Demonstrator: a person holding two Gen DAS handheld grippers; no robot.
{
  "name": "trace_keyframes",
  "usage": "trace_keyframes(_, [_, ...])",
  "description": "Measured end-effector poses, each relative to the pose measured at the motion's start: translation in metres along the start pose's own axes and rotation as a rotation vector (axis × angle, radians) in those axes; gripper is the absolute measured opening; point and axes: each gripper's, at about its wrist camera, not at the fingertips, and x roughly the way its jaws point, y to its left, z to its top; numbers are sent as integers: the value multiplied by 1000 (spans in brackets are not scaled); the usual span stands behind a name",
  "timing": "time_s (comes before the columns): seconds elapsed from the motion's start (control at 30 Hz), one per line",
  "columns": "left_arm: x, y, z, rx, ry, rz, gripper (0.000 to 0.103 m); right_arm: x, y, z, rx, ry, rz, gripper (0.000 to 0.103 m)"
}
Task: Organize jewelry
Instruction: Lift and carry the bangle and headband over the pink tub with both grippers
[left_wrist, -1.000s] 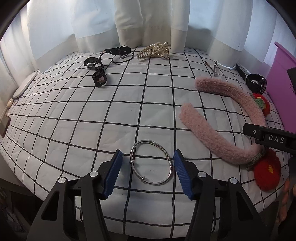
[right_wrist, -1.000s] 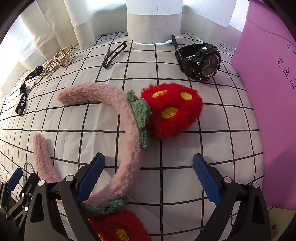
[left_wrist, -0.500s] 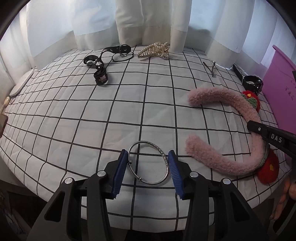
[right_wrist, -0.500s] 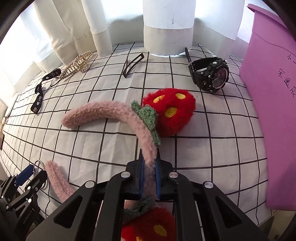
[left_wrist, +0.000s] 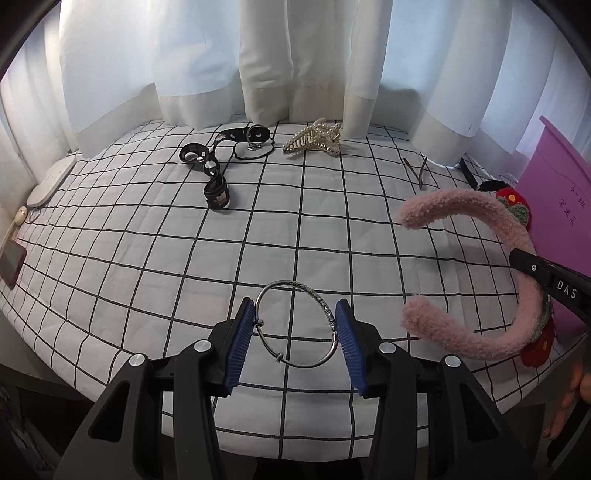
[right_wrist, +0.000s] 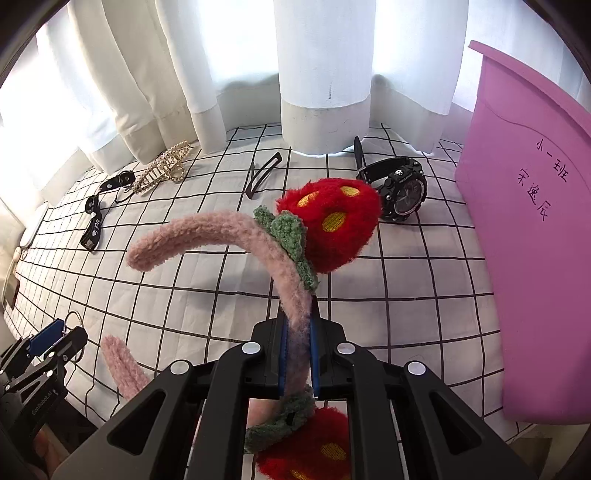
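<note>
Sorting is judged barely begun: a thin silver metal bangle (left_wrist: 297, 324) is pinched between the left gripper's (left_wrist: 295, 341) half-closed blue pads, a fluffy pink strawberry headband (right_wrist: 236, 236) is clamped in the right gripper's (right_wrist: 295, 354) shut jaws, both seemingly lifted, while a pearl claw clip (left_wrist: 314, 141) and black wristwatch (right_wrist: 397, 190) lie unsorted far ahead.

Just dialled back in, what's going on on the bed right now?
A person is sorting accessories on a white black-grid sheet with two handheld grippers. The left gripper has its blue fingers closed on a thin silver bangle. The right gripper is shut on a fuzzy pink headband with red strawberry pompoms, which is off the sheet. A black wristwatch, pearl claw clip and purple bin sit untouched.
</note>
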Motion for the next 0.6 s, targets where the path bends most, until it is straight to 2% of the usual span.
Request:
trace_keyframes(0.3, [-36,-7,29,37,-94,-34,44,-44,1,24,9,-100,6,10])
trace_keyframes(0.6, [-88,-33,63,112,-210,-88,44,-104,-11,47,53,-223,15,10])
